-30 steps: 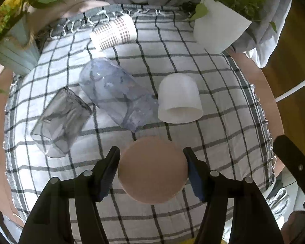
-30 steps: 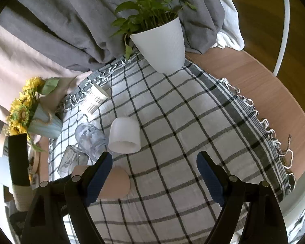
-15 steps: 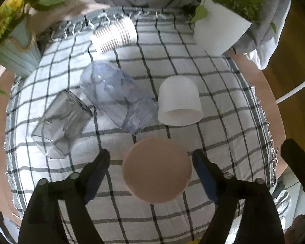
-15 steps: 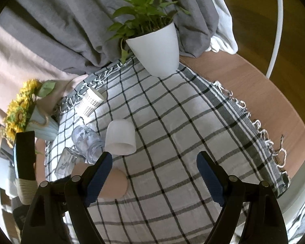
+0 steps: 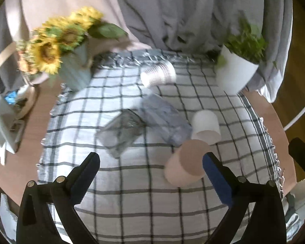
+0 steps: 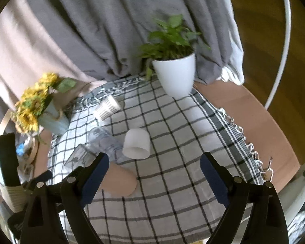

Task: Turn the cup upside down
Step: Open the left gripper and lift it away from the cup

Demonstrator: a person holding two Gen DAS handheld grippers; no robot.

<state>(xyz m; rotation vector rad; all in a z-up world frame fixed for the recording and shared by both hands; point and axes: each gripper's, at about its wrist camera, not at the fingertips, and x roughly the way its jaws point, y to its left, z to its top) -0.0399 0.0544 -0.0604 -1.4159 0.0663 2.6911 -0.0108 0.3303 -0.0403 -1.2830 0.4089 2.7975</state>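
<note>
A tan cup [image 5: 186, 162] stands upside down on the checked cloth, just left of my left gripper's right finger; it also shows in the right wrist view [image 6: 120, 180]. My left gripper [image 5: 151, 177] is open and empty, apart from the cup. My right gripper [image 6: 154, 174] is open and empty above the cloth. A white cup [image 5: 205, 125] stands upside down behind the tan one, also seen in the right wrist view [image 6: 136, 143]. A clear bluish cup [image 5: 163, 117], a clear glass [image 5: 121, 134] and a white patterned cup [image 5: 158, 74] lie on their sides.
The checked cloth [image 5: 132, 203] covers a round wooden table [image 6: 254, 109]. A white pot with a green plant [image 6: 174, 75] stands at the back right. A blue vase with sunflowers [image 5: 75, 71] stands at the back left. Grey curtains hang behind.
My left gripper has opened wide, let go of the tan cup, and pulled back and tilted up. The tan cup stays upside down on the cloth. The right gripper has tilted up slightly.
</note>
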